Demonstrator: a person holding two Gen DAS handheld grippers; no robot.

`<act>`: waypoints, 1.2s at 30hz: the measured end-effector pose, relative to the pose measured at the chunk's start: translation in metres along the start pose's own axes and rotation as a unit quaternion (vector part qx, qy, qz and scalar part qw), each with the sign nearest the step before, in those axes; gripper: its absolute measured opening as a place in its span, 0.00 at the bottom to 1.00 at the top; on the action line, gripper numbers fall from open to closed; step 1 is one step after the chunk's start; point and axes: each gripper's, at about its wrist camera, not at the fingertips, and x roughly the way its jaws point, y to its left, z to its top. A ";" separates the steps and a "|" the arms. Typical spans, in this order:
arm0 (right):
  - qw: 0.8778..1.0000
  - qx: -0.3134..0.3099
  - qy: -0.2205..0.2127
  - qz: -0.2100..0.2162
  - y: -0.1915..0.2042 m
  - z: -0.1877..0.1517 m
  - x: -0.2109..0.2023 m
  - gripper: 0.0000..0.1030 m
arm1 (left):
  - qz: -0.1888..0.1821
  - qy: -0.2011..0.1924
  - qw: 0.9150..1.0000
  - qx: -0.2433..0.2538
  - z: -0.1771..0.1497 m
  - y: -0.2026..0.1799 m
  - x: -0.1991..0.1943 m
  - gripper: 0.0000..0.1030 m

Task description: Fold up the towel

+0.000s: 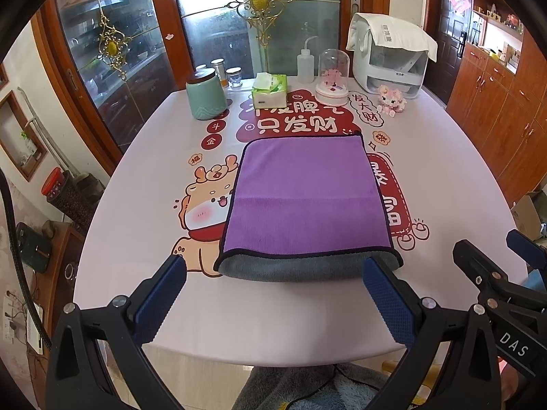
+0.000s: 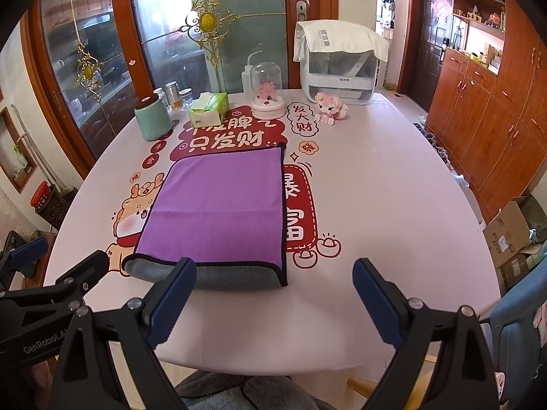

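A purple towel (image 1: 304,198) with a grey underside and dark trim lies folded flat on the round pink table (image 1: 444,184); its folded grey edge faces me. It also shows in the right wrist view (image 2: 218,208). My left gripper (image 1: 273,276) is open and empty, above the table just in front of the towel's near edge. My right gripper (image 2: 273,280) is open and empty, near the towel's near right corner. The right gripper shows at the right edge of the left wrist view (image 1: 492,263). The left gripper shows at the left edge of the right wrist view (image 2: 65,273).
At the table's far side stand a green canister (image 1: 205,95), a tissue box (image 1: 270,92), a squeeze bottle (image 1: 305,65), a glass dome ornament (image 1: 333,78), a white appliance (image 1: 389,54) and a pink block toy (image 1: 391,99). Wooden cabinets (image 2: 495,109) stand right.
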 end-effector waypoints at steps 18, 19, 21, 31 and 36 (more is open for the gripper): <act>1.000 0.001 0.009 -0.001 0.000 -0.005 0.002 0.91 | 0.002 0.002 1.000 0.001 -0.008 0.001 -0.001 0.99; 1.000 0.001 0.009 -0.001 0.000 -0.005 0.002 0.91 | 0.002 0.003 1.000 0.000 -0.008 0.001 -0.002 0.99; 1.000 0.001 0.010 -0.001 0.000 -0.006 0.002 0.91 | 0.001 0.003 1.000 0.001 -0.007 0.000 -0.001 0.99; 1.000 0.000 0.011 -0.002 0.002 -0.007 0.005 0.91 | 0.000 0.003 1.000 0.000 -0.008 0.002 -0.001 0.99; 1.000 0.000 0.013 -0.002 0.004 -0.007 0.009 0.91 | -0.001 0.006 1.000 -0.001 -0.007 0.004 0.001 0.99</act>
